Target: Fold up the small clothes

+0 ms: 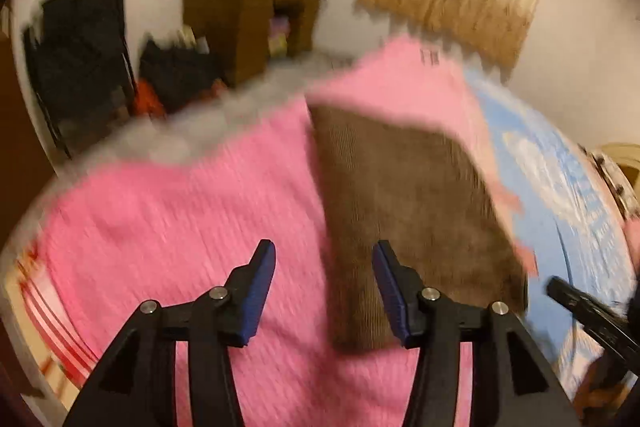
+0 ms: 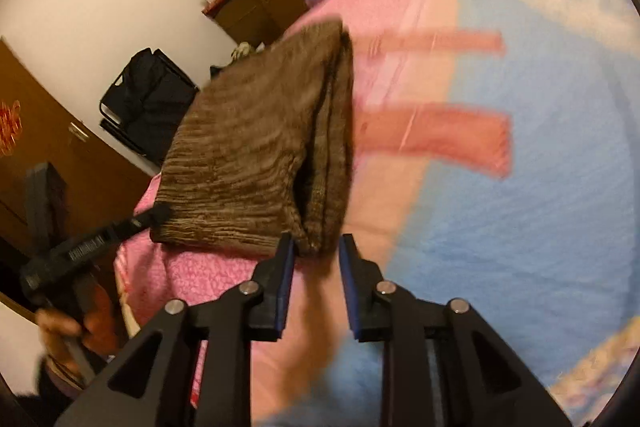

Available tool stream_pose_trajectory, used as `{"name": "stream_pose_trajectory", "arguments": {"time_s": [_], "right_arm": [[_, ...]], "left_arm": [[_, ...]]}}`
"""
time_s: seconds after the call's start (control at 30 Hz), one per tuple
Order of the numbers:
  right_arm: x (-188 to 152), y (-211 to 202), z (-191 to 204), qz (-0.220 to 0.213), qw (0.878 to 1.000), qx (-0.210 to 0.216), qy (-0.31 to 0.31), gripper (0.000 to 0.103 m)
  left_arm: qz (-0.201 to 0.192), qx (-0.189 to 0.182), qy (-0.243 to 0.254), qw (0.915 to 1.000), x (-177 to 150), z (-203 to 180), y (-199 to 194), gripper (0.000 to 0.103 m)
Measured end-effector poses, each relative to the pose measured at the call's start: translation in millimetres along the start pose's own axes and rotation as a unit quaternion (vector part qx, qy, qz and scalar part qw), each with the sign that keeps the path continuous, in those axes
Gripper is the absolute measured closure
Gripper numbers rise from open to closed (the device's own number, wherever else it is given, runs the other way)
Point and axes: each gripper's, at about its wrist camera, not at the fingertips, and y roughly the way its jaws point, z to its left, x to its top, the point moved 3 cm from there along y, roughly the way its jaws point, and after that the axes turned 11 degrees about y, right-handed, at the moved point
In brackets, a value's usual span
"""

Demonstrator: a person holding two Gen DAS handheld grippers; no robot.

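The left hand-held gripper [image 1: 324,267] points down and forward over a pink blanket [image 1: 180,219], its blue-padded jaws standing well apart with nothing between them; the pads touch no cloth. Just ahead and to the right of its right finger lies the folded brown cloth [image 1: 408,211], a ribbed, corduroy-like piece resting flat on the blanket, one edge running up between the two fingers' line of sight. At the far right edge of this view a black finger of the right hand-held gripper [image 1: 588,311] pokes in, near the cloth's right corner.

From the right wrist, the right hand-held gripper [image 2: 316,247] also tilts down, jaws narrowly parted. The near corner of the brown cloth [image 2: 256,155] sits right at the gap between the pads; blur makes it unclear whether they press on it. This view shows the folded layers along the cloth's right edge, which the left view does not. It also shows a hand [image 2: 68,331] gripping the black handle of the left tool at lower left, its finger reaching to the cloth's left corner.

Beyond the cloth, the bed carries a blue blanket [image 2: 520,207] with red-orange bars. A brown shelf unit [image 1: 248,23] and a black bag [image 2: 148,103] stand by the white wall.
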Motion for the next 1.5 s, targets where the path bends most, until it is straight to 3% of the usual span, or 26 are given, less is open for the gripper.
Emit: {"name": "stream_pose_trajectory", "arguments": {"time_s": [0.1,0.2,0.33,0.43,0.47,0.5,0.63,0.87,1.0,1.1,1.2,1.37,1.43,1.5], "right_arm": [[22.7,-14.2,23.1,-0.071,0.995,-0.027,-0.063,0.078],[43.8,2.5,52.2,-0.075,0.992,-0.013,-0.102,0.079],[56.5,53.9,68.2,-0.061,0.988,-0.049,-0.133,0.079],[50.9,100.9,54.3,-0.015,0.99,-0.077,-0.118,0.083],[46.0,114.8,43.7,-0.01,0.991,-0.08,-0.111,0.083],[44.3,111.8,40.1,-0.03,0.991,-0.068,-0.112,0.083],[45.1,108.0,34.8,-0.033,0.992,-0.06,-0.107,0.083],[44.3,99.8,45.0,-0.044,0.989,-0.087,-0.111,0.081],[22.1,64.9,56.3,-0.079,0.986,-0.078,-0.123,0.073],[2.9,61.1,54.9,-0.063,0.987,-0.083,-0.122,0.06],[-9.0,73.0,41.8,-0.025,0.99,-0.095,-0.102,0.06],[-11.0,38.6,36.3,-0.044,0.994,-0.077,-0.06,0.053],[-13.8,20.7,38.2,-0.067,0.994,-0.074,-0.051,0.031],[-19.2,-1.3,39.5,-0.096,0.992,-0.072,-0.037,0.016]], "left_arm": [[-0.033,-0.011,0.008,0.9993,26.8,-11.0,6.6,0.049],[-0.05,-0.004,0.019,0.9986,41.3,-26.5,31.5,0.049],[0.014,0.049,0.021,0.9985,25.4,-25.9,83.9,0.049],[0.054,0.039,-0.017,0.9976,-0.2,-12.2,113.5,0.045],[0.026,0.029,-0.035,0.9986,-5.8,-5.7,111.8,0.042],[0.018,0.025,-0.038,0.9988,-7.9,-4.0,111.0,0.042],[0.026,0.048,-0.016,0.9984,-3.9,-11.5,113.6,0.035],[0.04,0.059,-0.008,0.9974,-3.7,-14.4,91.3,0.031],[0.042,0.075,0.017,0.9962,-11.4,-23.9,69.1,0.031],[0.041,0.093,0.051,0.9934,-20.9,-31.8,62.5,0.03],[0.066,0.092,0.068,0.9913,-31.4,-33.4,66.7,0.028],[0.088,0.085,0.076,0.9895,-41.8,-41.3,47.6,0.028],[0.093,0.091,0.082,0.9881,-45.7,-47.0,36.8,0.028],[0.09,0.086,0.088,0.9884,-49.9,-53.2,25.0,0.028]]}}
